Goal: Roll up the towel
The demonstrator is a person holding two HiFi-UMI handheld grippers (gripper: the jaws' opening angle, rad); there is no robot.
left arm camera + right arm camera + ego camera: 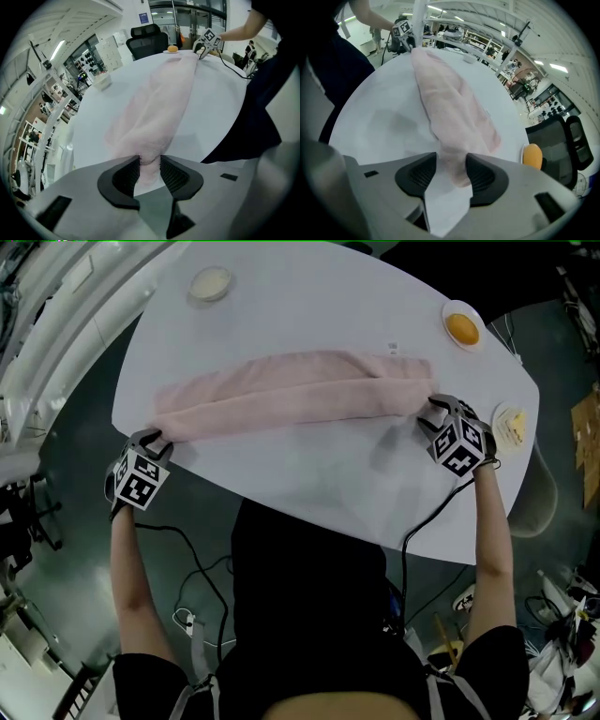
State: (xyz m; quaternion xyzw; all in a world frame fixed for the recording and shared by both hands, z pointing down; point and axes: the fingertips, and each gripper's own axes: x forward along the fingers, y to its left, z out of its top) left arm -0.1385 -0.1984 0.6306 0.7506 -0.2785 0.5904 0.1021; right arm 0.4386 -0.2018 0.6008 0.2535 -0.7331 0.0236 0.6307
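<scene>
A pink towel point(300, 395), folded lengthwise into a long band, lies stretched across the white table point(309, 484). At its left end my left gripper point(159, 439) is shut on the towel; in the left gripper view the towel point(159, 103) is pinched between both pads of that gripper point(150, 168). My right gripper point(433, 411) stands at the right end. In the right gripper view the towel's point(450, 103) rounded end lies loosely on the table between the jaws of the right gripper point(451, 171), which stand open around it. Both grippers point steeply down.
An orange on a small dish point(462, 327) sits at the far right, a small bowl point(210, 283) at the far left, and a plate with food point(511, 425) by the right edge. Cables hang off the table's near edge, where the person stands.
</scene>
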